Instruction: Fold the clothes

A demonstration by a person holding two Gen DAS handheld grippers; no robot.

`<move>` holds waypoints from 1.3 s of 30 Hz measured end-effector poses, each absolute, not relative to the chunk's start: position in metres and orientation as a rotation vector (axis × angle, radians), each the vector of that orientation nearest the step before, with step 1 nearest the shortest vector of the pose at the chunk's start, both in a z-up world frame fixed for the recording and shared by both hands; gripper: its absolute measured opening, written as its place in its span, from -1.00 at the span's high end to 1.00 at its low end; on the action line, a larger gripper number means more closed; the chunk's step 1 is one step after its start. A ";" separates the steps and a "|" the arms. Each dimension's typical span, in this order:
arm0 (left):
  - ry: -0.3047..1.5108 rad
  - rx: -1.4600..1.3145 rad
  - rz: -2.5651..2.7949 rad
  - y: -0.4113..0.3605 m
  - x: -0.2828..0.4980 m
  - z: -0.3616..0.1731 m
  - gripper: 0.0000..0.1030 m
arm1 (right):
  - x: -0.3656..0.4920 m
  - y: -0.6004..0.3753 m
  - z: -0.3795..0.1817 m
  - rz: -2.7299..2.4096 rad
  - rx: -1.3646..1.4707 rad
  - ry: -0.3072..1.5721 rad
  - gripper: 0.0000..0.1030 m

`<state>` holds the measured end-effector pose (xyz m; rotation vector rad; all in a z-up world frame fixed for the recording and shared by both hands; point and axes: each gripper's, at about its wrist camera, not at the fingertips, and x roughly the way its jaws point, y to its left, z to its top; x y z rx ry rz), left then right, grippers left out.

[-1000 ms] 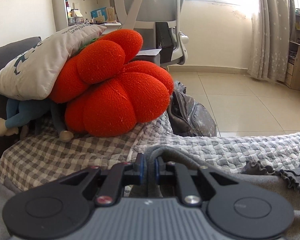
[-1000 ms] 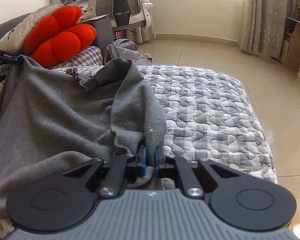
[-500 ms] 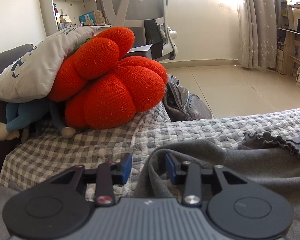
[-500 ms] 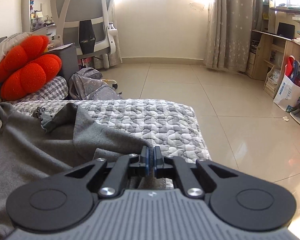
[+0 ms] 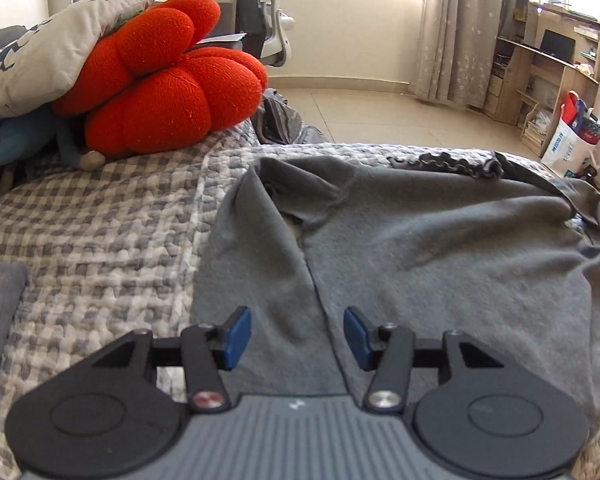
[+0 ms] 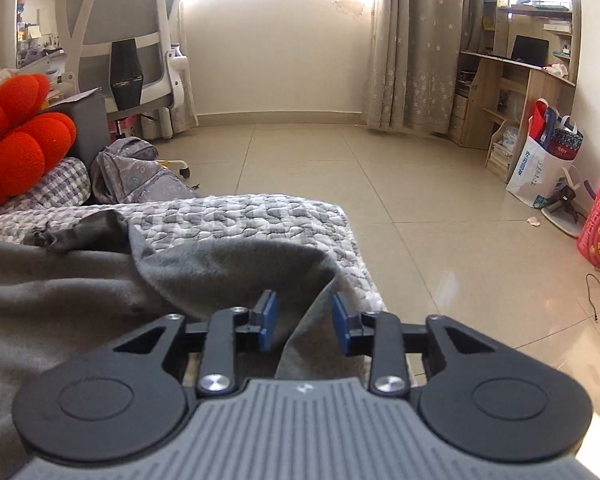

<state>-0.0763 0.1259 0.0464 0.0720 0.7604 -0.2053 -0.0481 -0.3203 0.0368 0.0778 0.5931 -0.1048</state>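
A grey fleece garment (image 5: pixel 420 248) lies spread on the quilted bed cover (image 5: pixel 100 240), with a frilled hem (image 5: pixel 456 162) at its far edge. My left gripper (image 5: pixel 296 338) stands open just above the garment's near left part, its blue pads apart with cloth below them. In the right wrist view the same garment (image 6: pixel 60 304) lies bunched at the left. My right gripper (image 6: pixel 302 322) is open at the garment's right corner, and a raised fold of grey cloth (image 6: pixel 304 332) stands loose between its pads.
An orange pumpkin cushion (image 5: pixel 160 88) and a white pillow (image 5: pixel 48 48) sit at the bed's far left. A grey backpack (image 6: pixel 140 176) and an office chair (image 6: pixel 124 48) stand beyond the bed. The tiled floor (image 6: pixel 420 200) drops off right of the bed edge; bags (image 6: pixel 540 168) line the right wall.
Both grippers have opened and let go of the grey garment. The left one pulled back and tipped down over the spread cloth; the garment now lies flatter on the bed.
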 end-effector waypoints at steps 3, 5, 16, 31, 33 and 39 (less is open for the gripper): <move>0.790 0.065 -0.247 0.121 -0.107 0.034 -0.02 | -0.089 -0.307 0.038 0.053 0.129 0.607 -0.10; 0.790 0.056 -0.264 0.116 -0.122 0.025 -0.01 | -0.117 -0.296 0.035 0.121 0.144 0.620 -0.10; 0.715 0.045 -0.216 0.088 -0.159 0.004 0.22 | -0.181 -0.255 0.002 0.136 0.220 0.559 -0.14; 0.718 -0.158 -0.228 0.126 -0.159 0.038 0.97 | -0.224 -0.264 0.041 0.208 0.381 0.396 0.85; 0.709 -0.152 -0.225 0.130 -0.161 0.040 0.97 | -0.232 -0.268 0.048 0.241 0.399 0.384 0.85; 0.784 -0.120 -0.273 0.138 -0.162 0.024 0.96 | -0.240 -0.267 0.044 0.262 0.318 0.448 0.84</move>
